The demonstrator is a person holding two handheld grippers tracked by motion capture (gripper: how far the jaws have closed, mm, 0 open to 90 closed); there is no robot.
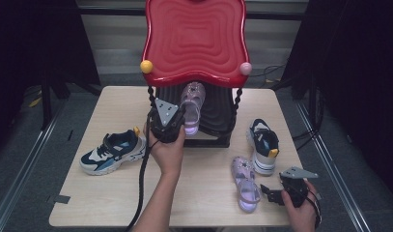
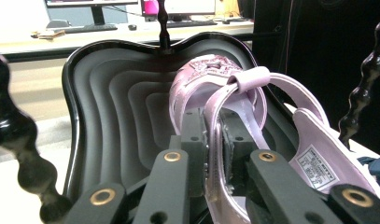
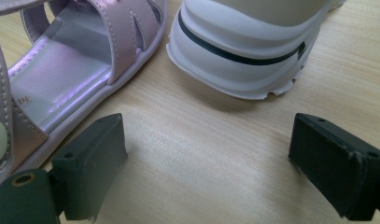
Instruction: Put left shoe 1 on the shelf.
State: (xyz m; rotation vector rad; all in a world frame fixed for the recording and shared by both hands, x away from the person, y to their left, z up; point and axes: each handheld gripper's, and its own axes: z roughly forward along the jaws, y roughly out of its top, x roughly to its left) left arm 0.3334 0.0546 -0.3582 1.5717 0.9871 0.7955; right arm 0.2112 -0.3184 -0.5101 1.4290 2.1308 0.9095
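A pink sandal (image 1: pixel 191 104) lies on the black lower tray (image 1: pixel 216 113) of a two-tier stand, under its red top tray (image 1: pixel 194 38). My left gripper (image 1: pixel 180 121) is shut on that sandal's (image 2: pixel 215 79) heel strap, which runs between the jaws of the left gripper (image 2: pixel 215 154) over the black tray (image 2: pixel 117 107). A second pink sandal (image 1: pixel 245 183) lies on the table at the front right. My right gripper (image 1: pixel 267 192) stands open just right of it, low over the wood. In the right gripper view, the right gripper (image 3: pixel 211 158) has bare table between its jaws, the sandal (image 3: pixel 71 79) at its left.
A navy and white sneaker (image 1: pixel 264 145) stands behind the second sandal, its white sole (image 3: pixel 243 42) just ahead of my right jaws. Its mate (image 1: pixel 114 152) lies at the table's left. Twisted black posts (image 1: pixel 238 99) flank the stand. The wooden table (image 1: pixel 203 193) has bare room in front.
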